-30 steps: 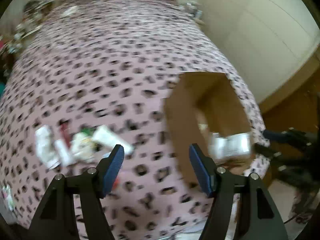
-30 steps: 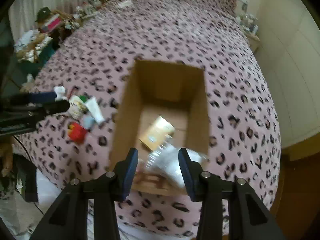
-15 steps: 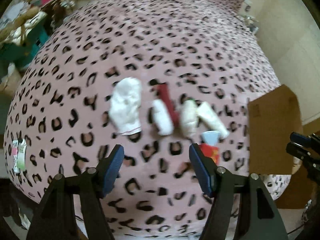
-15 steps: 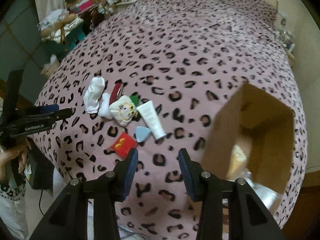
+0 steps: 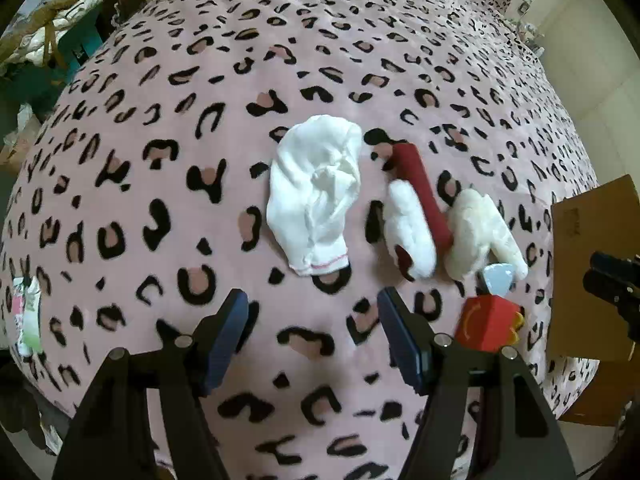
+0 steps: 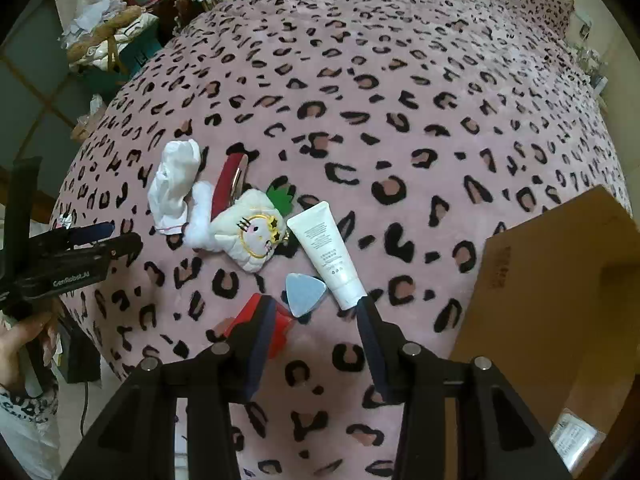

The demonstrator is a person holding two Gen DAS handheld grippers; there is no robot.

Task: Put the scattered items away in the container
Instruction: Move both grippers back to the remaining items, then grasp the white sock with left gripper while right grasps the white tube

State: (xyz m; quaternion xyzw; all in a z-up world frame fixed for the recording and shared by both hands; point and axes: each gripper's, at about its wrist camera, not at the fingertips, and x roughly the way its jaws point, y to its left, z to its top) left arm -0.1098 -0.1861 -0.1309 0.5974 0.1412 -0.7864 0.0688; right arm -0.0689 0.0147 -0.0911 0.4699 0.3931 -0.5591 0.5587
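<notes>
Scattered items lie on the leopard-print bed: a white cloth (image 5: 316,196) (image 6: 174,186), a dark red case (image 5: 420,192) (image 6: 228,184), a white plush toy (image 6: 250,240) (image 5: 476,228), a white tube (image 6: 326,252), a pale blue triangular piece (image 6: 304,292) (image 5: 498,278) and a small red box (image 5: 486,324) (image 6: 276,332). The cardboard box (image 6: 548,300) (image 5: 592,264) stands at the right. My left gripper (image 5: 314,332) is open and empty, just short of the cloth. My right gripper (image 6: 312,336) is open and empty, over the blue piece and the tube's end.
A small packet (image 5: 28,316) lies at the bed's left edge. Cluttered baskets and shelves (image 6: 112,44) stand beyond the bed's left side. A clear bag (image 6: 572,440) lies inside the box. The bed's near edge drops off below both grippers.
Both grippers have swung left from the box to the items and come closer to them. The right gripper no longer holds the clear bag, which lies in the box.
</notes>
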